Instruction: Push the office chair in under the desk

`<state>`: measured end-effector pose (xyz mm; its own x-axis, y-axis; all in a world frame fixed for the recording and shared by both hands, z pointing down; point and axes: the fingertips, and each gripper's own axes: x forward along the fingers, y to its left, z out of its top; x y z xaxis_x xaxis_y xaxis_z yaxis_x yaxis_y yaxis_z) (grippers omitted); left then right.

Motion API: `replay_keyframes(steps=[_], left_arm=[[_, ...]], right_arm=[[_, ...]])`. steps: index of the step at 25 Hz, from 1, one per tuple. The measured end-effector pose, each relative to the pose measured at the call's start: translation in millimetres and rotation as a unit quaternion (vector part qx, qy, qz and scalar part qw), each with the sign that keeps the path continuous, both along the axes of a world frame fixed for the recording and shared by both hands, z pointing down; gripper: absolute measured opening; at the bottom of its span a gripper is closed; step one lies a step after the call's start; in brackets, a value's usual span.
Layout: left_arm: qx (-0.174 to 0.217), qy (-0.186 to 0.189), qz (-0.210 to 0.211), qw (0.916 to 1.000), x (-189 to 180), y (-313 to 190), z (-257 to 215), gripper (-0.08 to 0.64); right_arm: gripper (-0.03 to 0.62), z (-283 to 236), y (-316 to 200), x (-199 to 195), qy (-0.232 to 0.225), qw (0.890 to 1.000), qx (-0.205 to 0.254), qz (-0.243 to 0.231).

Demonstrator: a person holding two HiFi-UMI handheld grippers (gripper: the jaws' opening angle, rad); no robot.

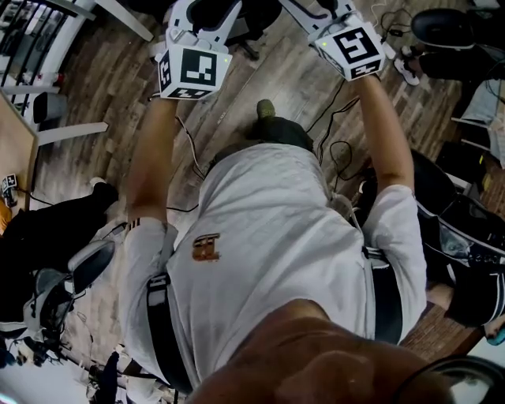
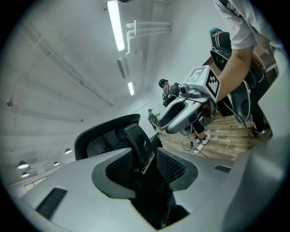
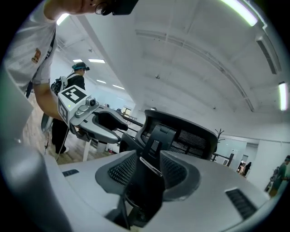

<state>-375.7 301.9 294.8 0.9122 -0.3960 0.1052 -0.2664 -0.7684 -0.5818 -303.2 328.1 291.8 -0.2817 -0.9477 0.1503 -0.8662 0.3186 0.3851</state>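
The black mesh office chair stands at the top edge of the head view, between my two raised grippers. My left gripper and right gripper both reach toward it, marker cubes facing up. In the left gripper view the curved headrest and its black bracket show through the gap of my left gripper; the jaws stand apart and no pad visibly presses on it. The right gripper view shows the same headrest beyond my right gripper, also parted. No desk that the chair belongs to shows clearly.
Cables trail over the wood floor by my foot. A black bag lies at the right, and shoes at the top right. A wooden tabletop corner with white legs is at the left, above a seated person in black.
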Motion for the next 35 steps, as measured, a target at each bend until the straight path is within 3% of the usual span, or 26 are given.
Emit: replay_keyframes(steps=[8,13,16,22,29,35], left_arm=[[0.055,-0.072,-0.033,0.9954,14,-34,26,0.248],[0.108,-0.117,-0.053,0.9858,28,-58,32,0.291],[0.146,-0.156,-0.061,0.9749,36,-71,40,0.311],[0.207,-0.225,-0.096,0.9472,48,-112,61,0.336],[0.24,-0.266,-0.121,0.9257,62,-146,77,0.344],[0.252,-0.274,-0.133,0.9184,70,-166,80,0.345]], right_arm=[[0.216,17,-30,28,0.084,0.996,-0.017,-0.004],[0.229,21,-52,48,0.154,0.988,-0.021,-0.011],[0.236,30,-64,64,0.226,0.974,-0.027,-0.012],[0.25,55,-102,97,0.369,0.929,-0.027,-0.016],[0.259,70,-138,119,0.447,0.894,-0.015,-0.027],[0.261,83,-164,130,0.482,0.875,-0.011,-0.032]])
